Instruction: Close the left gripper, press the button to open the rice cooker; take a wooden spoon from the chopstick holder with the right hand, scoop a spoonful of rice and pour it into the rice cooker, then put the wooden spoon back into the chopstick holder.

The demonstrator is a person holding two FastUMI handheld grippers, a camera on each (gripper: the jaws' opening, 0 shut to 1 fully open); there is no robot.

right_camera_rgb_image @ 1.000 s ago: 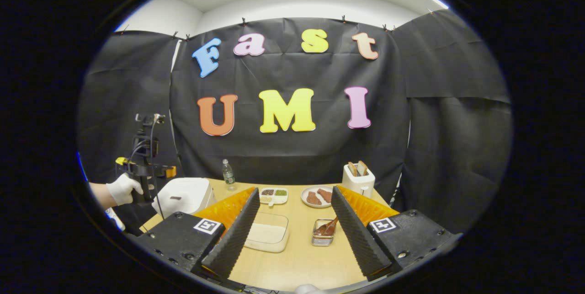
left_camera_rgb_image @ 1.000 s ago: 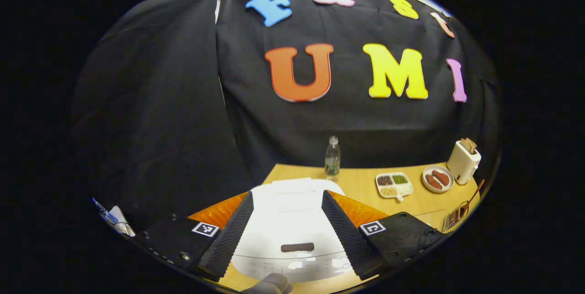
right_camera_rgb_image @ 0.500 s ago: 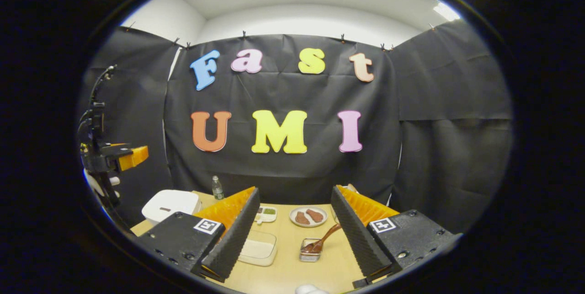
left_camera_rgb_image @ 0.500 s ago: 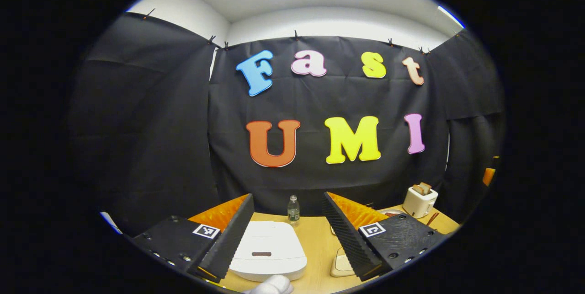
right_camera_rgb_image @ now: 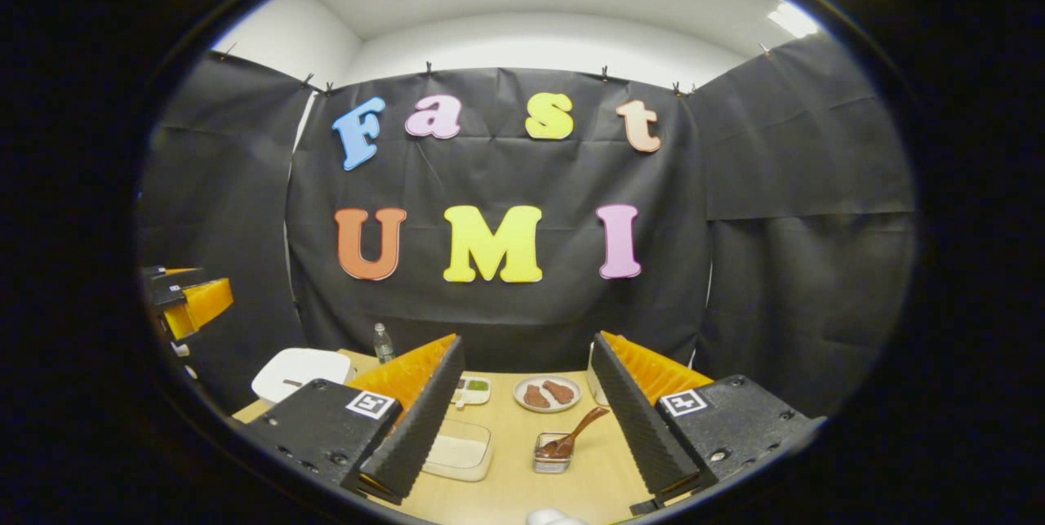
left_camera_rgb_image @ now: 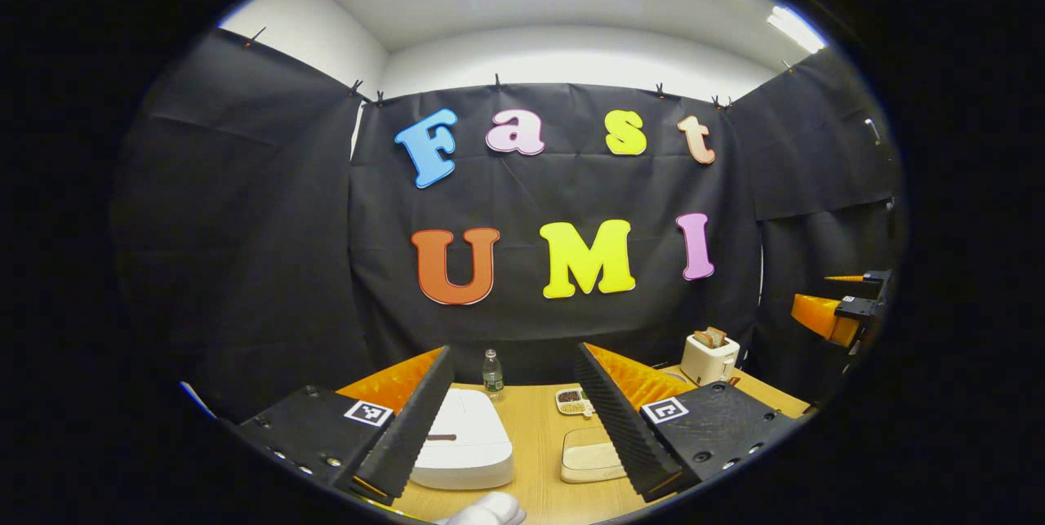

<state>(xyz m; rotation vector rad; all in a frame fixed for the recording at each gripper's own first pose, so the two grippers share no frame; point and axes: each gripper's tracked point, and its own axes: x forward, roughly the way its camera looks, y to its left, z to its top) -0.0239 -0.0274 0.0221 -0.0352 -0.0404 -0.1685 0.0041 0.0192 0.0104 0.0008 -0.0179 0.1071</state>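
hovering above the desk, the left hand-held gripper is holding its ribbed black fingers apart, so pressing now risks straddling the small dark button on the smooth white rice cooker. the right hand-held gripper is also spread, facing the wooden spoon leaning loosely in its metal holder.

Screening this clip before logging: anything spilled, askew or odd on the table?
Nothing stands out. The cooker sits shut, the rice box shows no spill, and the spoon leans in its holder. Both tongs are open and empty.
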